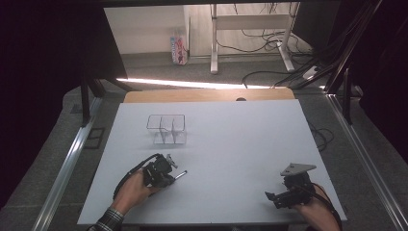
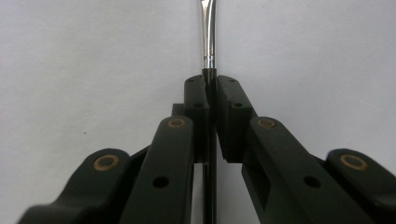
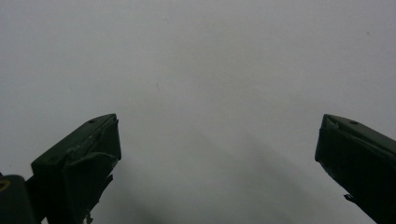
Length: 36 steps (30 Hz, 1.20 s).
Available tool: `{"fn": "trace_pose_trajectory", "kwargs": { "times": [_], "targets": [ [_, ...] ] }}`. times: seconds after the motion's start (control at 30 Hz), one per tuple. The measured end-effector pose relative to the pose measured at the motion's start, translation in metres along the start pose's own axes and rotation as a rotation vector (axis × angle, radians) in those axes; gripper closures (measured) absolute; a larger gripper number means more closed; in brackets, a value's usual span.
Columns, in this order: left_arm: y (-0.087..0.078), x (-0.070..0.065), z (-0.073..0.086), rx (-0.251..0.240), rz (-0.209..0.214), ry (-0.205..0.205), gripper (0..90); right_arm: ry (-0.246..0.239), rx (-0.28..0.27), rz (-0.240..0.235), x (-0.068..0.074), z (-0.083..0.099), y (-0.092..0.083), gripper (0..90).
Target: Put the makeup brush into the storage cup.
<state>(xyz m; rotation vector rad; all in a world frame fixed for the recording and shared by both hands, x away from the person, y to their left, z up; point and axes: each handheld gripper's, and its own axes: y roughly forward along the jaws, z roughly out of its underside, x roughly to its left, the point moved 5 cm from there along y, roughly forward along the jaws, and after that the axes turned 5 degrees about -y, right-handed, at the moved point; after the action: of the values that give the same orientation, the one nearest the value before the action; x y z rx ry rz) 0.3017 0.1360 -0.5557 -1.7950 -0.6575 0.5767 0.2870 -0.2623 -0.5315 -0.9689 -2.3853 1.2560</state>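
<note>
So my left gripper (image 2: pixel 211 93) had its jaws pinched tight on a thin tool (image 2: pixel 208 32), dark handle clamped between the pads and a shiny metal shaft poking straight out past the tips. In the left gripper view the shaft ran up and out of the top of the picture, so I couldn't tell what kind of tip it had. Honestly couldn't say if it was a brush, a small screwdriver or something else. From the high view, the left gripper (image 1: pixel 169 169) sat low over the near-left part of the white table (image 1: pixel 240 134), and the tool (image 1: pixel 181 174) stuck out to the right of it, close to the surface; whether it touched the table or hung just above, I couldn't make out.

My right gripper (image 3: pixel 217 140) was the opposite: jaws spread wide, nothing between them, just bare white tabletop ahead. In the high view it (image 1: pixel 273 197) was parked near the front-right corner of the table, pointing left, well apart from the left one, with the grey three-cornered plate (image 1: pixel 298 169) on top.

Farther back, beyond the left gripper and a bit toward the middle, stood a clear plastic box (image 1: pixel 166 129) with dividers splitting it into compartments. It looked empty from where I was watching.
</note>
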Motion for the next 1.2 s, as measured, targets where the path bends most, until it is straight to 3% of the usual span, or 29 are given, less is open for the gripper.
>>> {"fn": "trace_pose_trajectory", "kwargs": {
  "times": [0.5, 0.83, 1.2],
  "targets": [
    [-0.020, 0.004, 0.002, -0.108, 0.008, -0.038, 83.9, -0.001, -0.011, -0.004, 0.000, -0.001, -0.001, 0.0],
    [-0.025, 0.007, 0.005, -0.138, -0.009, -0.054, 83.9, 0.000, -0.028, -0.012, 0.001, -0.003, -0.003, 0.0],
    [-0.042, 0.014, 0.005, -0.224, -0.037, -0.076, 83.9, -0.003, -0.035, -0.021, 0.001, -0.004, -0.003, 0.0]
  ]
}}
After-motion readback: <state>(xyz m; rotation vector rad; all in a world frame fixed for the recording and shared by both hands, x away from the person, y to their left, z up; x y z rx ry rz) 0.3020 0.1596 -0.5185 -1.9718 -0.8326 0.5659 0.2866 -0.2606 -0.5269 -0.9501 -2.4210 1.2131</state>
